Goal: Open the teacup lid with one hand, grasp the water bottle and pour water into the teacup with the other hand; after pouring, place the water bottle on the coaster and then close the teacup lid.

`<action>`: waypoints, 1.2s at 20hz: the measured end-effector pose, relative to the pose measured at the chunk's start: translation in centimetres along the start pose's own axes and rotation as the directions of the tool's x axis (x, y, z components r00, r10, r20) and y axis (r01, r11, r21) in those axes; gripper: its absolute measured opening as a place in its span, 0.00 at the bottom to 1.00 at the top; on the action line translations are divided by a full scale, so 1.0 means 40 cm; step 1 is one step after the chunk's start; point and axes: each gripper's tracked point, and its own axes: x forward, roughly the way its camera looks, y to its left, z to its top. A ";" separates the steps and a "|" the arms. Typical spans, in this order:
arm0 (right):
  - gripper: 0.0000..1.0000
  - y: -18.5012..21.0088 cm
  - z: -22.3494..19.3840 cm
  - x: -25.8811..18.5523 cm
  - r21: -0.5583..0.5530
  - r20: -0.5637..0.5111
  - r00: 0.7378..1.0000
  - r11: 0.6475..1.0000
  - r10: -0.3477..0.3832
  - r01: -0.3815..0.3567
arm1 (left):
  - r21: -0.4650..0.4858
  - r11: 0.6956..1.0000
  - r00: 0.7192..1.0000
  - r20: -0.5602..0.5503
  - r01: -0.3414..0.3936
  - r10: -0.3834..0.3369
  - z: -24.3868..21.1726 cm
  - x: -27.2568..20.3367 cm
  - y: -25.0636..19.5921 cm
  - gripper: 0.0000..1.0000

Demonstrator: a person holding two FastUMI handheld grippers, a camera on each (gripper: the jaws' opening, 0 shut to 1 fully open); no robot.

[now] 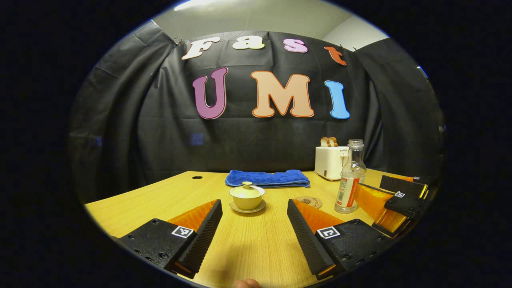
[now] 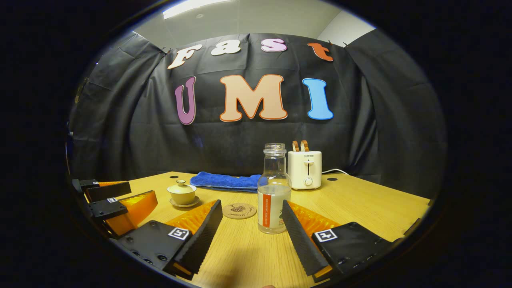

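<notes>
Teacup [image 1: 247, 197] sits on its saucer, lid [image 1: 247, 187] still on, mid-table, near side of the folded blue towel [image 1: 267, 178]. Water bottle [image 2: 273, 192] stands upright and uncapped to the right of the cup, partly filled. Coaster [image 2: 239, 210] lies flat between cup and bottle, close beside the bottle, nothing on it. White toaster [image 2: 305, 169] at the far right, behind the bottle.

Left gripper [image 1: 254, 222]: fingers spread wide, nothing between them, lined up on the cup from the near side but well short of it. Right gripper [image 2: 252, 224]: fingers also spread and empty, bottle standing just ahead, nearer the right-hand finger than the centre of the gap.

Nothing of the task looks started.

Risks, as I judge them:
- Bottle off-centre in the right gripper's gap. Advancing straight could let one finger strike it first and tip it; no cap, so water would spill.
- Lid knob is small and rounded. A wide or skewed pinch may slip off, or drag cup and saucer.
- Clear, smooth bottle wall could slide in the grip when tilted to pour.
- Coaster so near the bottle could get nudged during the grasp.
</notes>
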 end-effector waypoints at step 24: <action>0.90 -0.162 0.002 0.061 -0.006 0.003 0.994 0.994 -0.111 0.111 | 0.019 0.999 0.998 -0.045 -0.041 0.042 -0.034 0.434 0.052 0.95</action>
